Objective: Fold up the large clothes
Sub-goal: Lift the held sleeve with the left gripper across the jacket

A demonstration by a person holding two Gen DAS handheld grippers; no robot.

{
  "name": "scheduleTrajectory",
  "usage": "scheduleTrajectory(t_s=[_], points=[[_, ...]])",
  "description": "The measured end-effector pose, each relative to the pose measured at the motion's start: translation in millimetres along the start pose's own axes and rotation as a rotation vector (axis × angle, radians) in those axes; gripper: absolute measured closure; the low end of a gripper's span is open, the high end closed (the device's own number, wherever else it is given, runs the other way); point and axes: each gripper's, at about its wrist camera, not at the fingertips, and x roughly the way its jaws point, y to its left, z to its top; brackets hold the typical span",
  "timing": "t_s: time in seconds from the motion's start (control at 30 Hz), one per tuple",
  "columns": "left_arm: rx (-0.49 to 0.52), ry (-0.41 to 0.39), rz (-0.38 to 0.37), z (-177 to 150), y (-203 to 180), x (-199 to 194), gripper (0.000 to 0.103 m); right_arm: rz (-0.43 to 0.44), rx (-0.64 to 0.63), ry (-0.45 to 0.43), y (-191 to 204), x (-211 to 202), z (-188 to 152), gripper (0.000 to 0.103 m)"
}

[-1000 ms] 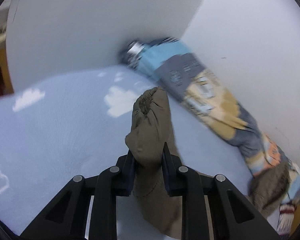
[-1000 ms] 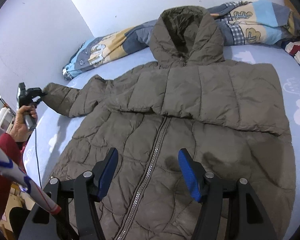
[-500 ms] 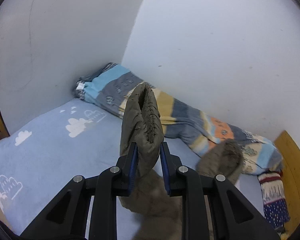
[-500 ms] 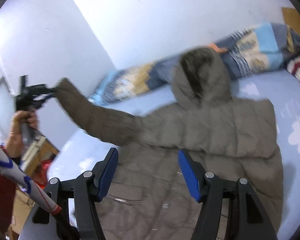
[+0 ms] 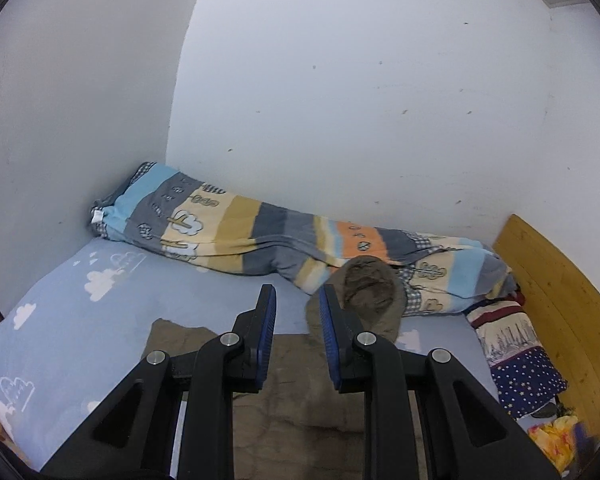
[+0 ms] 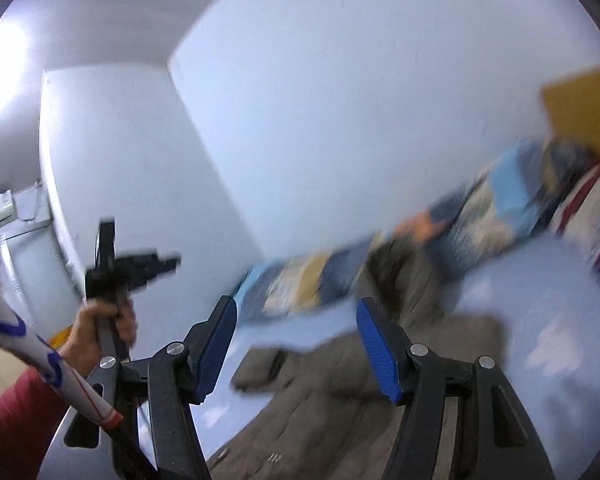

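left wrist: left gripper (image 5: 298, 308) jaws nearly together, empty, above the jacket (image 5: 292, 412) lying flat on the bed (image 5: 80, 320), hood (image 5: 370, 292) against the striped blanket (image 5: 260, 236) | right wrist (blurred): right gripper (image 6: 296, 344) wide open, empty, over the jacket's lower part | risk: puffy padding may spring a fold open unless pressed; hood could drag the blanket.

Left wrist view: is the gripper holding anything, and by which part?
Nothing: left gripper empty between its fingers; the hooded jacket lies on the bed.
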Motion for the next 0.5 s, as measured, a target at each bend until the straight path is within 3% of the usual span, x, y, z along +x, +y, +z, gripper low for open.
scheduleTrajectory(t_s=[0.1, 0.23, 0.3, 0.5], points=[[0.009, 0.008, -0.010, 0, -13, -3, 0.081, 0.017, 0.007, -0.126, 3, -50, 26, 0.036], [0.016, 0.017, -0.011, -1, -17, 0, 0.081, -0.013, 0.026, -0.222, 0, -94, 44, 0.036], [0.006, 0.029, -0.007, -1, -15, 5, 0.081, -0.049, 0.022, -0.222, 2, -106, 50, 0.035], [-0.005, 0.058, -0.011, -7, -6, 19, 0.081, -0.007, 0.019, -0.096, 12, -86, 33, 0.035]])
